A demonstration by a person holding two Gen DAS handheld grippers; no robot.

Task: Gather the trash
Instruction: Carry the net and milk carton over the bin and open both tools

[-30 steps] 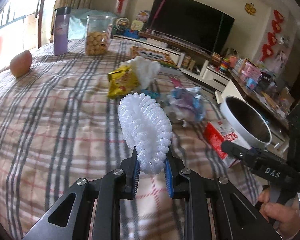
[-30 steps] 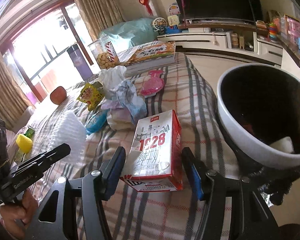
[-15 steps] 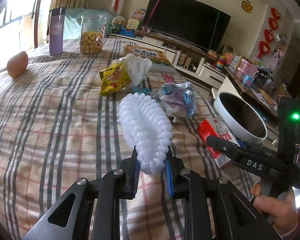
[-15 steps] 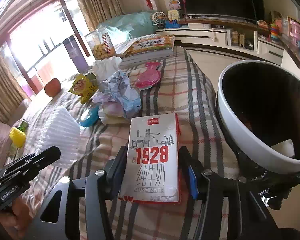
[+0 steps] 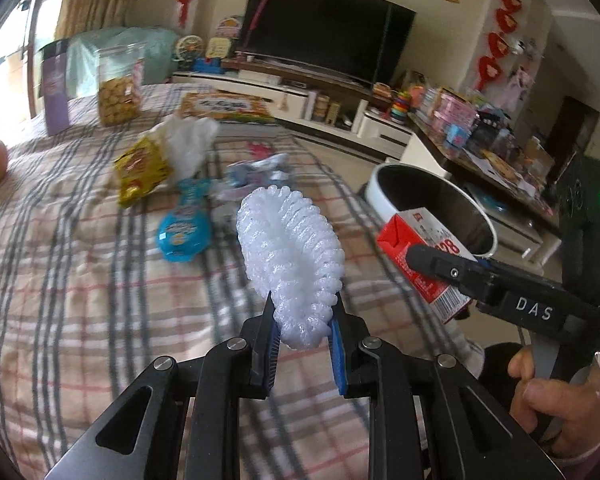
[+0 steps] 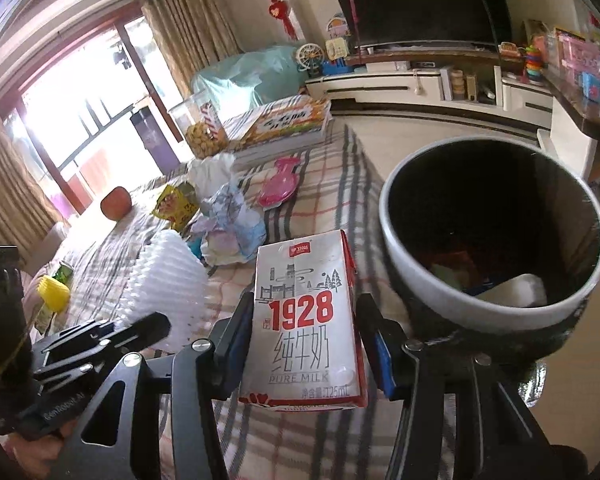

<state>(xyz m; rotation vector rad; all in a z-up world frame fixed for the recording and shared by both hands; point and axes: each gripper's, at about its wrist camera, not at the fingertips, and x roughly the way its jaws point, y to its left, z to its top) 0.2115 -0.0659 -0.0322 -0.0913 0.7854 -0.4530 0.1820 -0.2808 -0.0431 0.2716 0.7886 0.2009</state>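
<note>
Bin (image 6: 400, 248) mouth open rightward, wrapper pile (image 6: 228, 224) seemingly crowding mid-table, bare cloth left

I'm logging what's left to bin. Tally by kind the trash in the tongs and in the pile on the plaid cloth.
foam net: 1
milk carton: 1
wrappers: 3 (yellow wrapper, blue wrapper, pink wrapper)
crumpled wads: 2 (white wad, bluish wad)
total: 7
</note>
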